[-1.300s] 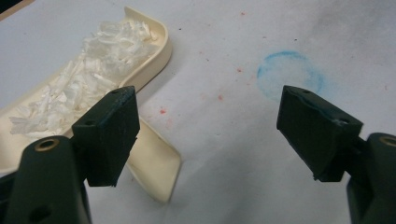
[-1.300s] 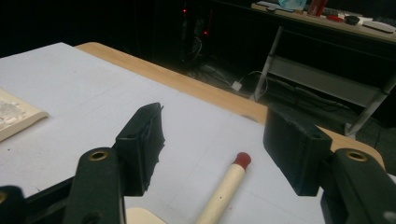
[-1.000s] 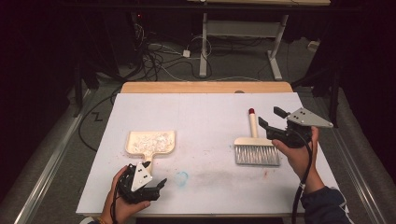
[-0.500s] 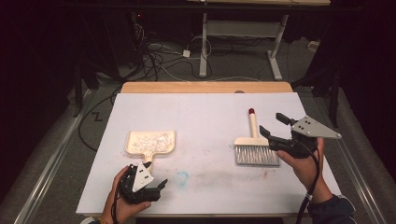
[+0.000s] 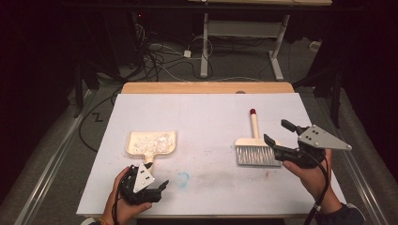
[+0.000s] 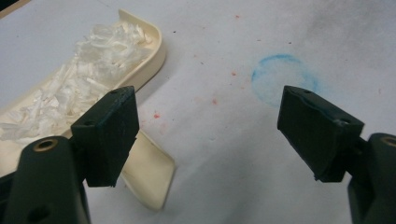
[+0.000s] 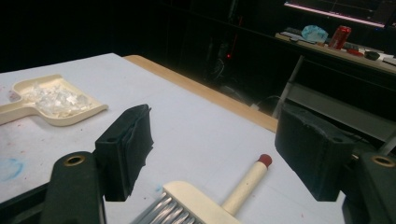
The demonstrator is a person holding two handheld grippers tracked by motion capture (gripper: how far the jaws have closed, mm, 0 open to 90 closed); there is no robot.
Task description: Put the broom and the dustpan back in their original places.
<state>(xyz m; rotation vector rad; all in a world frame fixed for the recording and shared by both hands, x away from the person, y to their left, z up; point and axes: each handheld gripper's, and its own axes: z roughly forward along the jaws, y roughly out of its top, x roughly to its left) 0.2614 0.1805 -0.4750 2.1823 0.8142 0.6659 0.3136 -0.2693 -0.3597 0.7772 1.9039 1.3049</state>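
2 claws, left claw (image 6: pixel 205 135) and right claw (image 7: pixel 224 149) both spread, brush (image 5: pixel 254 146), shred-filled dustpan (image 5: pixel 151 142), far red can (image 7: pixel 341 37).

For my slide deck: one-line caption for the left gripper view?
Open left tongs hover over the white table beside a cream dustpan holding white shreds.

On the bench (image 5: pixel 206 117) there was one cream dustpan (image 5: pixel 151 143) and one brush (image 5: pixel 254 149), to the right of the dustpan. One blue ring mark (image 5: pixel 182 178) was near the dustpan's handle. Two grippers were there, left gripper (image 5: pixel 162 186) and right gripper (image 5: pixel 278 131).
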